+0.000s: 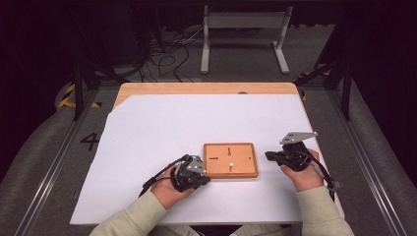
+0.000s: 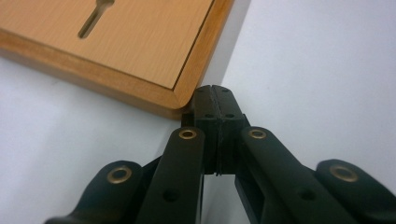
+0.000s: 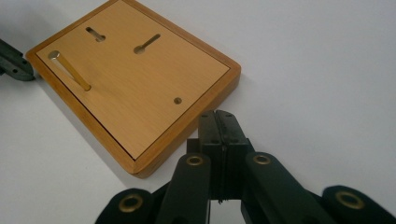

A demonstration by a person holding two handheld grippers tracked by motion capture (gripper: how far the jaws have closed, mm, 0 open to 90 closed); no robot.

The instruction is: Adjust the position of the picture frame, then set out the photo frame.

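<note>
Wooden board [image 1: 230, 160] lies lower centre of high view on white sheet [image 1: 162, 132], brass peg [image 3: 70, 71] standing in it. Left gripper [image 2: 215, 100] jaws pressed together, empty, tip at board corner. Right gripper [image 3: 221, 122] likewise closed, empty, beside board edge. Judgement: brace board with left before reaching for peg; spread jaws first.

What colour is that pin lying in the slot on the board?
Brass-gold, the pin on the wooden board; clearest in the right gripper view.

The white sheet [image 1: 196, 132] is evenly and brightly lit from above; the surroundings beyond it are left dim. A soft shadow is cast beside the wooden board [image 3: 140, 93]. The black jaws nearest each gripper camera are rendered slightly blurred.
</note>
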